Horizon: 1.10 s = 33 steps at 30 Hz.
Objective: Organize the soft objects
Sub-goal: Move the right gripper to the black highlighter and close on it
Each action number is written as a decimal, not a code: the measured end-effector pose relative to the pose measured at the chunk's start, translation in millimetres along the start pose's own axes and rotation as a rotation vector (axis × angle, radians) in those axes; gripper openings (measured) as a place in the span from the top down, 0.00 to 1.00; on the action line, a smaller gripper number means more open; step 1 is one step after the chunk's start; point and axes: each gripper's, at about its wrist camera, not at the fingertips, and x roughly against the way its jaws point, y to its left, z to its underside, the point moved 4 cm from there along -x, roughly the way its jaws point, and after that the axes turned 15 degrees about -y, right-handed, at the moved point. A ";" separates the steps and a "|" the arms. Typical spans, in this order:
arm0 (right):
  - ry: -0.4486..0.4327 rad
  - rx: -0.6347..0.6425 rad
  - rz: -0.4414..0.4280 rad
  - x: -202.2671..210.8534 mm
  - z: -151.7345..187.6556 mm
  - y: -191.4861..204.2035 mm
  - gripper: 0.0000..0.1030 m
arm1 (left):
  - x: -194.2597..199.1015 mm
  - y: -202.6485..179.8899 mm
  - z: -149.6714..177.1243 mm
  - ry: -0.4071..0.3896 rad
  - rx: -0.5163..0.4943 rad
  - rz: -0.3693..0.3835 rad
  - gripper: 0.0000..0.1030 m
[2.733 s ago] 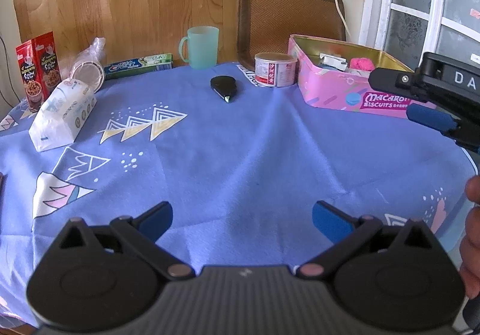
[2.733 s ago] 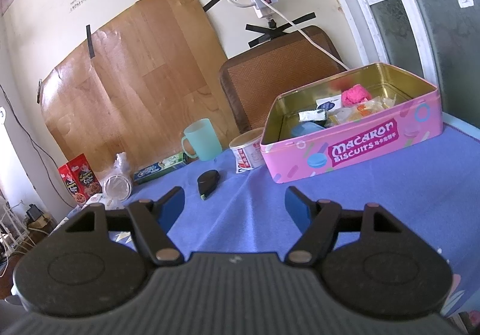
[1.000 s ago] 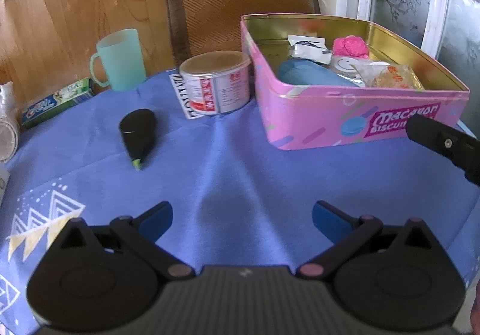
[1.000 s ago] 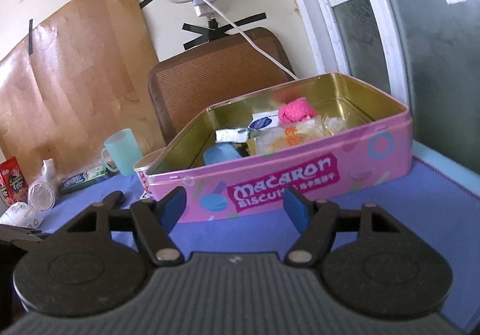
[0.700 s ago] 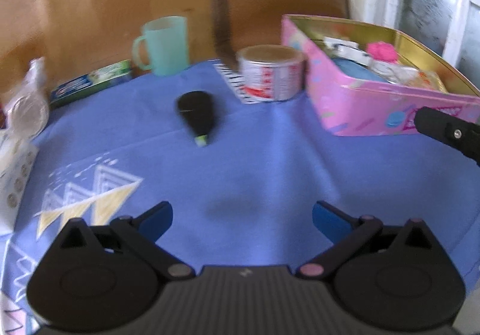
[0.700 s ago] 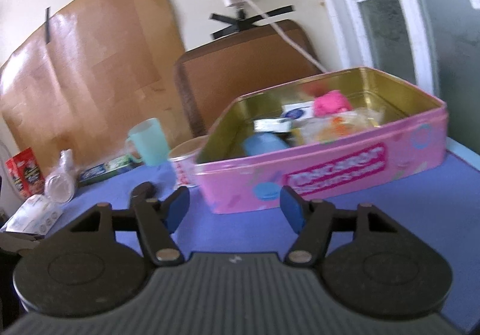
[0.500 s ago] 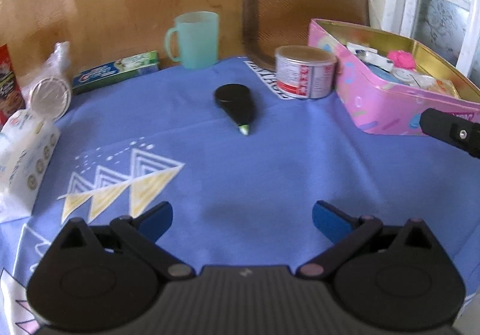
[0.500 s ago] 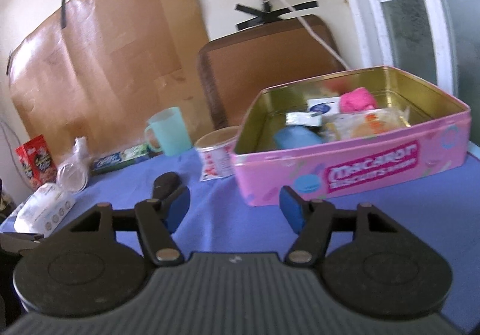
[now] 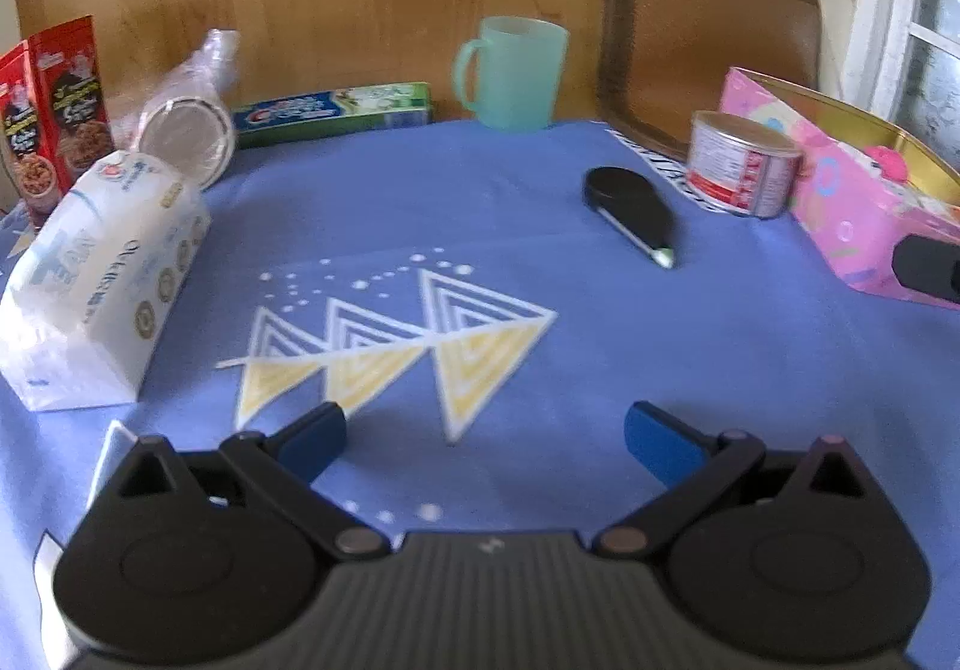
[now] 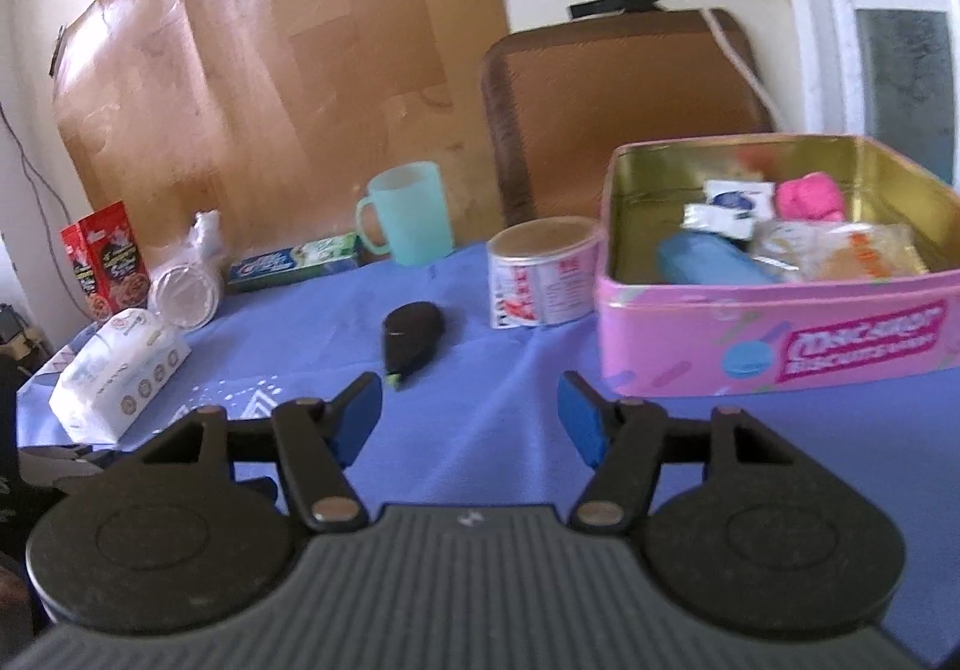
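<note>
Left wrist view, left tool (image 9: 483, 433) level over tablecloth (image 9: 660, 334), gaping

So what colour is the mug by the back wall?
The mug is pale mint green, translucent-looking; clearest in the right wrist view.

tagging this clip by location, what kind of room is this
Probably a home, likely a dining or kitchen corner: a table under a printed blue tablecloth holds a mint mug, a food can and a pink biscuit tin, beside a window.
</note>
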 end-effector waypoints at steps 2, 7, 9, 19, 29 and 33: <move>0.011 0.016 -0.018 -9.2 1.0 7.3 0.35 | -0.3 4.4 2.1 -0.027 0.000 -0.013 0.00; 0.056 0.057 -0.068 -48.0 4.6 24.3 0.35 | 2.6 5.0 5.7 -0.083 0.004 -0.026 0.00; 0.084 0.076 -0.091 -71.6 5.5 31.6 0.35 | 3.2 6.9 5.5 -0.087 0.019 -0.021 0.00; 0.239 0.192 -0.079 -153.8 29.0 46.4 0.61 | 1.8 12.4 4.8 -0.087 0.040 -0.042 0.00; 0.208 0.232 -0.147 -87.5 37.4 36.7 0.60 | -1.5 8.6 6.0 -0.072 -0.001 -0.059 0.00; 0.206 0.203 -0.177 -69.6 37.6 32.5 0.58 | -1.3 8.3 6.4 -0.071 -0.001 -0.061 0.00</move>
